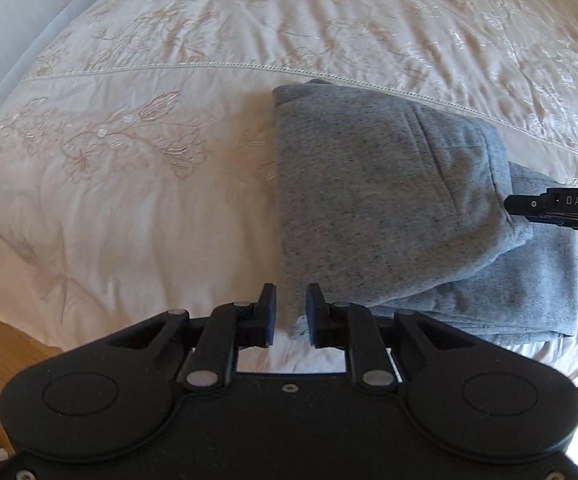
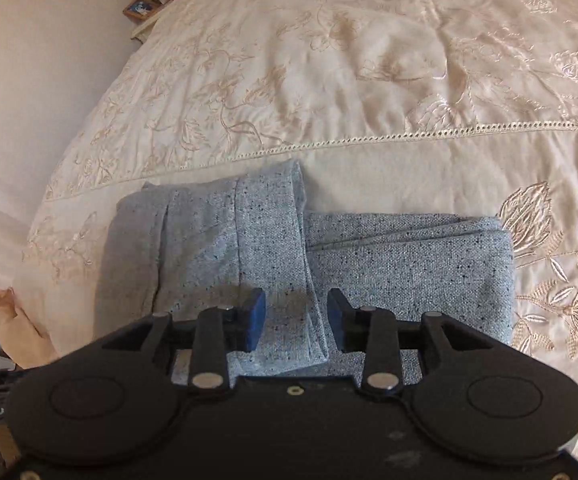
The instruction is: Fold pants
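**Grey pants nearly folded on the bed**

Grey marl pants lie in a thick folded bundle on the cream embroidered bedspread, close to its near edge. The left hand-held gripper hovers over the bundle's near corner, jaws narrowly parted with nothing visibly pinched. The right hand-held gripper stands released, jaws wide, straddling a loose flap that lies across the top layer without gripping it.

The risk, I'd say, is that flap: unpinned, it could spring back or slide askew. Either hand-held gripper brushing the stack may drag the layers apart, since the satin beneath looks slippery.
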A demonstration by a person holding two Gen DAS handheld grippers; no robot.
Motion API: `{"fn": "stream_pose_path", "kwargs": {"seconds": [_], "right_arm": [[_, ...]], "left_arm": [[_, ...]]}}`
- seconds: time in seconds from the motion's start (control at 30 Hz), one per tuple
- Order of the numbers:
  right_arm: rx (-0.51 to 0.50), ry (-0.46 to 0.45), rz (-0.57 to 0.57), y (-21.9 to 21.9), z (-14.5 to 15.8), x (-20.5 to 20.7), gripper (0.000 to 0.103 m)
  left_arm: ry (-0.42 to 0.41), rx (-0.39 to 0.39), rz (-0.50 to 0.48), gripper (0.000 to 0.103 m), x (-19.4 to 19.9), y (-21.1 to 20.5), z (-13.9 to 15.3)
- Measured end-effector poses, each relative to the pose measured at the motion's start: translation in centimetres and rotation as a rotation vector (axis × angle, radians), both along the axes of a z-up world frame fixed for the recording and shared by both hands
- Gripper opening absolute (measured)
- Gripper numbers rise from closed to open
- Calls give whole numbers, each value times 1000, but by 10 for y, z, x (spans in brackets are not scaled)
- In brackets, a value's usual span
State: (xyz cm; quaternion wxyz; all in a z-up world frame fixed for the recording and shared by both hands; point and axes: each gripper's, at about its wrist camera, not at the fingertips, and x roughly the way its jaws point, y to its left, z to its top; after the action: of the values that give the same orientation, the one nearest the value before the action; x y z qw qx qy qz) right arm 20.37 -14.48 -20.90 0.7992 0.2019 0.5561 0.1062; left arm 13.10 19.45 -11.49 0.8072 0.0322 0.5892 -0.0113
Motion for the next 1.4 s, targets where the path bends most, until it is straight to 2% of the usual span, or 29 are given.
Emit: {"fn": "stream_pose_path", "kwargs": {"seconds": [0.1,0.2,0.27,0.33,0.37,0.47,0.6,0.73,0.9,0.93,1.03,1.1,1.2,1.27,1.4], "right_arm": [[21,66,29,3,-20,12,42],[84,77,-14,-3,-28,11,42],[135,117,-40,-7,-31,9,41],[195,162,-58,-10,-35,7,25],[203,160,-56,-9,-32,6,8],[176,111,-30,-4,-9,3,8],[171,15,26,1,43,3,8],[162,-54,89,8,90,8,8],[153,-92,105,8,116,1,8],[151,-97,105,7,119,-2,8],[143,-112,96,2,129,-12,7],[129,-116,77,-7,135,-19,7],[105,-102,4,-30,133,-31,7],[79,-75,-37,-46,124,-44,7],[30,46,-117,-69,77,-69,7]], "left_arm": [[-1,12,19,24,-5,8,3],[1,9,-3,25,-13,6,2],[2,1,-37,25,-16,-3,-2],[0,-15,-76,25,-21,-13,-5],[-5,-24,-99,25,-24,-20,-6],[-31,-55,-180,25,-34,-41,-8],[-69,-50,-305,25,-46,-76,-16],[-131,-31,-361,27,-46,-105,-28],[-217,34,-370,29,-34,-123,-41],[-212,53,-379,35,-32,-125,-46],[-166,144,-389,36,-32,-126,-67],[-158,125,-394,37,-38,-116,-72],[-159,89,-380,39,-44,-103,-67],[-146,109,-345,38,-46,-96,-67],[-70,81,-273,38,-47,-73,-75]]}}
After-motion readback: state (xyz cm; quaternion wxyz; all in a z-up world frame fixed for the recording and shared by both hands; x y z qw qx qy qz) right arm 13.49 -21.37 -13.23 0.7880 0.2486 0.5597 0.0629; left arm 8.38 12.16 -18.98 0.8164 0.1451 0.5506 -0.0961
